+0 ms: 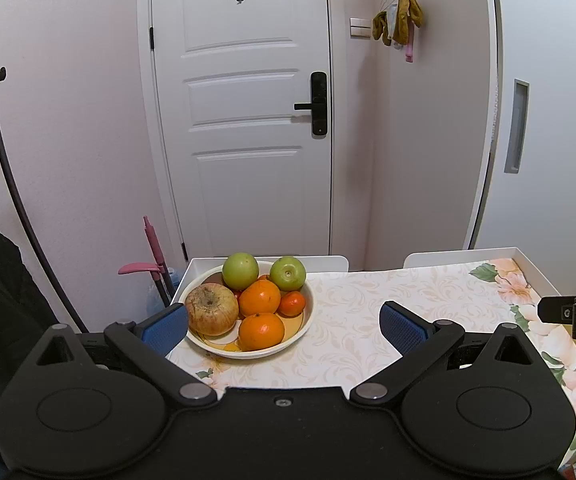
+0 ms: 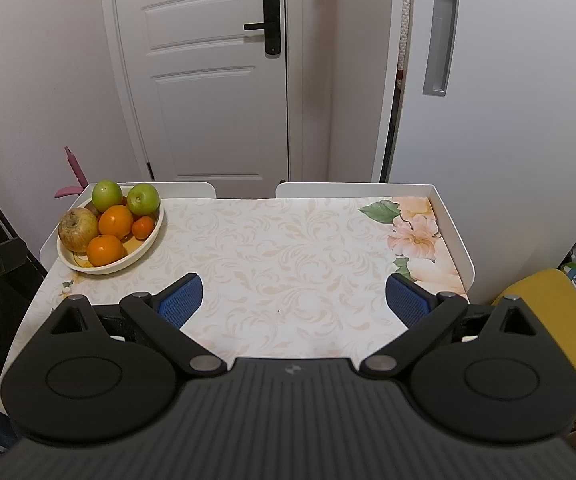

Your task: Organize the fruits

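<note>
A cream bowl (image 1: 305, 322) (image 2: 148, 245) sits at the table's far left corner. It holds two green apples (image 1: 240, 271) (image 2: 142, 199), a wrinkled brownish apple (image 1: 212, 309) (image 2: 77, 229), two oranges (image 1: 261, 331) (image 2: 105, 250) and a small tangerine (image 1: 291, 303) (image 2: 143, 227). My left gripper (image 1: 286, 326) is open just in front of the bowl, its left pad beside the brownish apple, nothing between the fingers. My right gripper (image 2: 293, 298) hovers open over the bare middle of the table, well right of the bowl.
The table (image 2: 288, 248) wears a floral cloth and has a raised white rim. Two white chair backs (image 2: 347, 190) stand at its far edge. A yellow chair (image 2: 555, 312) is at the right, a white door (image 1: 244, 120) behind, and pink-handled cleaning tools (image 1: 154, 256) far left.
</note>
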The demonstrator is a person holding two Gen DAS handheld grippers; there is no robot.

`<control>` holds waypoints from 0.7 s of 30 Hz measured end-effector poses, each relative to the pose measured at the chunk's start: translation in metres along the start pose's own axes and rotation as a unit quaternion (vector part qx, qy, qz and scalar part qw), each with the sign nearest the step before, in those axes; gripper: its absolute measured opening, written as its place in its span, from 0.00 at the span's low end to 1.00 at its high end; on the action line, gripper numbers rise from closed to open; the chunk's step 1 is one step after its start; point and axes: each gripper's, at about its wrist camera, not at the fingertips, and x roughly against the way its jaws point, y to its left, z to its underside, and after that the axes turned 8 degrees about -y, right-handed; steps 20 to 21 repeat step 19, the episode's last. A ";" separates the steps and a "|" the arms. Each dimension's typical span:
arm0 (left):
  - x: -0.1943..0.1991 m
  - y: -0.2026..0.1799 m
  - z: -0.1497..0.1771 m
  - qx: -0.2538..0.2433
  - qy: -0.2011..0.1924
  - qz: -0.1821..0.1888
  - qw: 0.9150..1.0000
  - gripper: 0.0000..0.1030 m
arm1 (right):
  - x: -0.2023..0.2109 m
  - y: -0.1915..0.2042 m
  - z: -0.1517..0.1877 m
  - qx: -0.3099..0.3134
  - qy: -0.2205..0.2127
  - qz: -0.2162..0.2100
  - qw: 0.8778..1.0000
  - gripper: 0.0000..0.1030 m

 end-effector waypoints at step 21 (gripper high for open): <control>-0.003 0.006 0.001 0.016 0.001 0.003 1.000 1.00 | -0.001 0.002 0.001 -0.001 0.001 0.000 1.000 1.00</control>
